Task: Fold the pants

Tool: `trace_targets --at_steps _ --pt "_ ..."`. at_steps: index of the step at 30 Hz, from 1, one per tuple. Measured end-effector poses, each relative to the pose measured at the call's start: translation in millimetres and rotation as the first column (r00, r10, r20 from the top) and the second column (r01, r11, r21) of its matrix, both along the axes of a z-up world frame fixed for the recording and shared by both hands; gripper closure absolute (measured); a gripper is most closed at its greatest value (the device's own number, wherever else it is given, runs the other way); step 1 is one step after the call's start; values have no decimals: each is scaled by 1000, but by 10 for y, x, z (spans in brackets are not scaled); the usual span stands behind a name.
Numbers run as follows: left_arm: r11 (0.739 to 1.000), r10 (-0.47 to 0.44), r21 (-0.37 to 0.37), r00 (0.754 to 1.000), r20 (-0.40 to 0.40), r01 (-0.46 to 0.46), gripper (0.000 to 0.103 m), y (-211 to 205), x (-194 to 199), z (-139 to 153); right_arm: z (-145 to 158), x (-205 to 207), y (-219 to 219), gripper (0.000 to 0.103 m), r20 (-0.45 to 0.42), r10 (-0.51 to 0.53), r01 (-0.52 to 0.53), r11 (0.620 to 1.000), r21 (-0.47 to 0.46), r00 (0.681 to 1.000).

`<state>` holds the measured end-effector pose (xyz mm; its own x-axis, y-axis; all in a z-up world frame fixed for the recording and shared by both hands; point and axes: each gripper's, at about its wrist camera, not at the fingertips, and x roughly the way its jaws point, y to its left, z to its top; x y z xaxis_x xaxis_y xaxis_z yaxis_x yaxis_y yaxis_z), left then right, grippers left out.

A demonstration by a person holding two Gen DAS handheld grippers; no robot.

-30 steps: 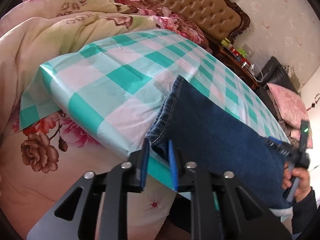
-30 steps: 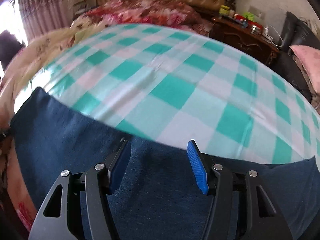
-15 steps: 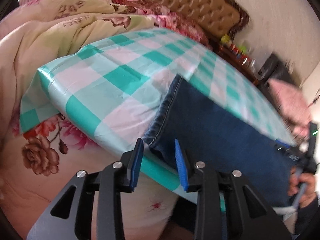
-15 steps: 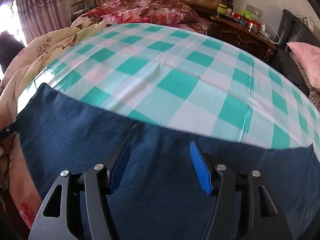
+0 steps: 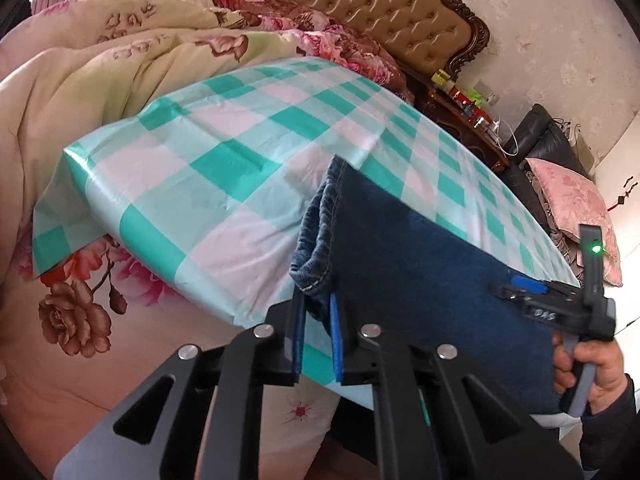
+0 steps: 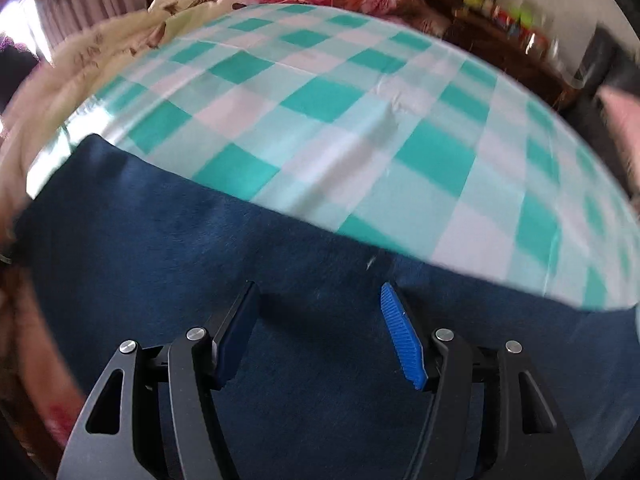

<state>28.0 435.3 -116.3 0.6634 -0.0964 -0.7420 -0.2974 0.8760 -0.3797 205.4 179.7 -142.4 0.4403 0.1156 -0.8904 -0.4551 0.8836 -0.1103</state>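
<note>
Step in hand, judged: gripping for the first fold.

- Pants: one pair, dark blue denim, lying flat along the near edge of the checked tablecloth, hem end reaching just past that edge; second leg not separately showing.
- Left gripper: one, jaws narrowed on the stitched hem corner, pinching denim between the two blue pads.
- Right gripper: one, jaws standing wide apart, holding nothing, hovering over the middle of the denim; view blurring, contact with the cloth impossible to tell. Also showing in the left wrist view, held in the person's right hand.
- Tablecloth: one, teal and white.
- Floral quilt: lying beside and beyond the cloth; count unclear.

Next move, judged: calling for the right jaws closing on an edge of the denim, then both ends being lifted together, keeping hems aligned.
</note>
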Motion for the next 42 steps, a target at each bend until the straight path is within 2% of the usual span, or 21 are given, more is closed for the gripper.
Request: trace_targets --at_steps 2,6,8,9,10,14,17,20,21,23,25,27,30,34,36,37,38,39,40,41,42 --pt "1000 1 -5 1000 11 -1 93 -3 -2 52 23 -11 -42 42 2 0 0 1000 25 1000" --pt "1000 -6 -3 1000 16 6 92 -7 6 101 177 -1 -325 41 17 -64 62 994 86 998" --pt "1000 15 0 1000 -3 -15 85 20 37 69 202 -9 -391 41 19 -59 57 995 80 998" --pt "1000 22 1 1000 -16 -22 75 43 52 42 214 -11 -417 41 25 -61 59 995 78 998" --pt "1000 31 1 999 -26 -31 70 65 66 17 234 -31 -489 41 32 -69 66 994 82 997" --pt "996 24 91 995 -97 -15 66 6 119 -66 200 -21 -624 41 23 -78 76 994 73 997" --pt "991 4 135 994 -114 11 62 -82 131 -99 162 -59 -751 41 17 -86 85 994 75 996" --pt "983 -5 178 989 -150 32 63 -198 166 -125 109 -71 -860 40 6 -104 103 992 80 995" --pt "977 -5 211 985 -171 41 68 -250 190 -127 90 -70 -884 39 3 -110 110 991 80 994" --pt "976 6 215 982 -187 35 76 -257 216 -125 53 -60 -918 39 -8 -116 116 989 87 993" --pt "981 -3 188 982 -187 39 83 -237 227 -121 46 -70 -933 38 -9 -110 111 990 90 994" --pt "984 -8 175 984 -179 40 85 -227 213 -106 45 -63 -950 38 -17 -105 106 990 95 994" --pt "995 8 101 991 -136 6 85 -134 147 -7 68 -40 -1030 38 -36 -127 131 985 116 991" --pt "979 -6 202 994 -111 29 85 -341 144 264 110 23 -1291 38 -116 -171 191 961 202 978" --pt "953 -7 301 994 -112 41 85 -528 164 442 133 65 -1435 38 -166 -188 227 940 256 968" --pt "934 -13 353 994 -112 53 85 -642 182 545 154 93 -1550 37 -218 -188 252 915 316 958" --pt "900 -25 430 994 -108 69 85 -830 203 689 170 108 -1636 37 -258 -180 268 892 363 949" --pt "846 -48 526 994 -98 93 85 -1100 224 860 195 120 -1731 37 -289 -172 283 870 403 942" --pt "810 -68 575 993 -93 109 85 -1268 245 948 232 125 -1869 36 -315 -167 302 841 449 934" --pt "751 -112 646 990 -82 139 85 -1574 253 1080 261 126 -1992 33 -331 -174 323 818 476 927" --pt "680 -163 714 984 -77 169 85 -1954 254 1195 288 124 -2128 30 -347 -186 349 792 501 919"
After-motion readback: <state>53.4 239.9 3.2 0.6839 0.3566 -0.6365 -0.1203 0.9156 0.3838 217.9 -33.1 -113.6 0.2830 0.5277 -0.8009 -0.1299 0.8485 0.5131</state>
